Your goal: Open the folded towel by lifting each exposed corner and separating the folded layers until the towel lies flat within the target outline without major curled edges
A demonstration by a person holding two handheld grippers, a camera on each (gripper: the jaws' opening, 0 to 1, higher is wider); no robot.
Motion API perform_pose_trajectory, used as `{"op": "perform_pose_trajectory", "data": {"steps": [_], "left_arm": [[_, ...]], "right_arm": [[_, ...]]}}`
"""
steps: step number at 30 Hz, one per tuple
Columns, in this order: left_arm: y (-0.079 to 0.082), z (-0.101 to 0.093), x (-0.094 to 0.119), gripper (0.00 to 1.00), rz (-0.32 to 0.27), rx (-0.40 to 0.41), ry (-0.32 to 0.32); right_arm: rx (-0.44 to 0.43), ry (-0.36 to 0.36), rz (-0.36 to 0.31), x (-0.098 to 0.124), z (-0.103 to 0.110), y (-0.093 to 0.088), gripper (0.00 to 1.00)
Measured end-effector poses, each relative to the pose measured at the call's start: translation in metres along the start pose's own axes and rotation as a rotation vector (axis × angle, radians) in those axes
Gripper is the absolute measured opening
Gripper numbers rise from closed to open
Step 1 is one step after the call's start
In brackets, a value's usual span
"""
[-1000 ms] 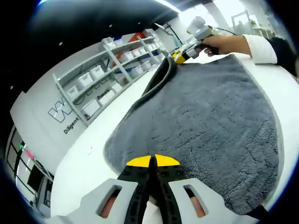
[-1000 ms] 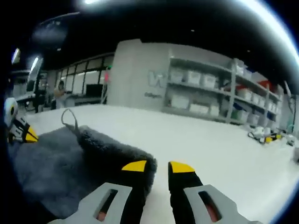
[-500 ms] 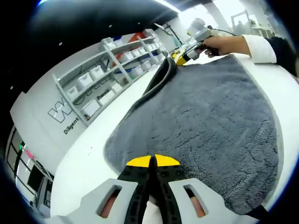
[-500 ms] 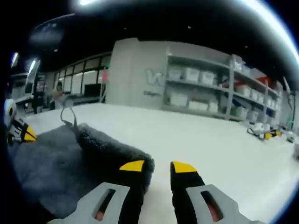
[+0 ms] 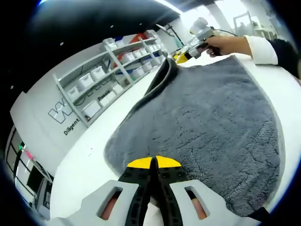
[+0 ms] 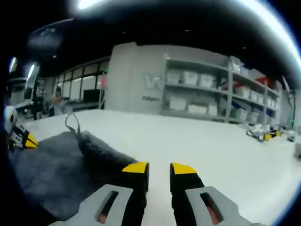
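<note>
The tabletop (image 5: 84, 160) carries the towel (image 5: 207, 117), spread nearly flat. Your left claw (image 5: 154, 162) is clenched on its near edge; your right claw (image 6: 159, 168) is released beside the thick far corner (image 6: 101, 153). Pull that corner outward, low and level, to flatten it

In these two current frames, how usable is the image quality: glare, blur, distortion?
Left gripper view: sharp on the grey plush towel, blown-out ceiling glare at top right, fisheye-bent white storage shelves. Right gripper view: softer overall, towel edge slightly blurred, bright glare along the top.
</note>
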State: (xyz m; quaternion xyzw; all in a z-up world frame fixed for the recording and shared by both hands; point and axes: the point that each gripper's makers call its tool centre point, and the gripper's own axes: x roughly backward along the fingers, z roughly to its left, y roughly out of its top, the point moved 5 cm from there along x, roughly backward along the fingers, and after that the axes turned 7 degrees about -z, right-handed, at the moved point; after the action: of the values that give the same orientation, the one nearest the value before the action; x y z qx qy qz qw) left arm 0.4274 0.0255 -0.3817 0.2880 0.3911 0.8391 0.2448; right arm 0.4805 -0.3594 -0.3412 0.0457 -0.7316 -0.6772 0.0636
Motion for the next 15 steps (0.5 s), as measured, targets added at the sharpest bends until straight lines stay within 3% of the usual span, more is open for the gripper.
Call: {"op": "perform_pose_trajectory", "data": {"steps": [3,4,6,7,9,11,14,15], "left_arm": [[0.000,0.000,0.000,0.00,0.001,-0.002,0.000],[0.000,0.000,0.000,0.00,0.001,-0.003,0.001],[0.000,-0.001,0.000,0.00,0.001,-0.004,0.001],[0.000,-0.001,0.001,0.00,0.002,-0.003,0.001],[0.000,-0.001,0.001,0.00,0.001,-0.005,0.001],[0.000,-0.001,0.001,0.00,0.001,-0.006,0.001],[0.000,-0.001,0.002,0.00,0.001,-0.009,0.000],[0.000,-0.001,0.002,0.00,0.001,-0.012,0.000]], "right_arm": [[-0.065,-0.034,-0.047,0.010,-0.011,0.006,0.07],[-0.079,-0.010,-0.085,0.013,-0.008,0.013,0.01],[-0.016,0.132,-0.193,0.018,0.015,0.034,0.00],[-0.010,0.148,-0.198,0.019,0.019,0.036,0.00],[0.090,0.259,-0.203,0.023,0.047,0.043,0.00],[0.286,0.343,-0.142,0.026,0.077,0.035,0.00],[0.456,0.417,-0.067,0.025,0.100,0.014,0.00],[0.509,0.396,-0.047,0.023,0.098,0.010,0.00]]}}
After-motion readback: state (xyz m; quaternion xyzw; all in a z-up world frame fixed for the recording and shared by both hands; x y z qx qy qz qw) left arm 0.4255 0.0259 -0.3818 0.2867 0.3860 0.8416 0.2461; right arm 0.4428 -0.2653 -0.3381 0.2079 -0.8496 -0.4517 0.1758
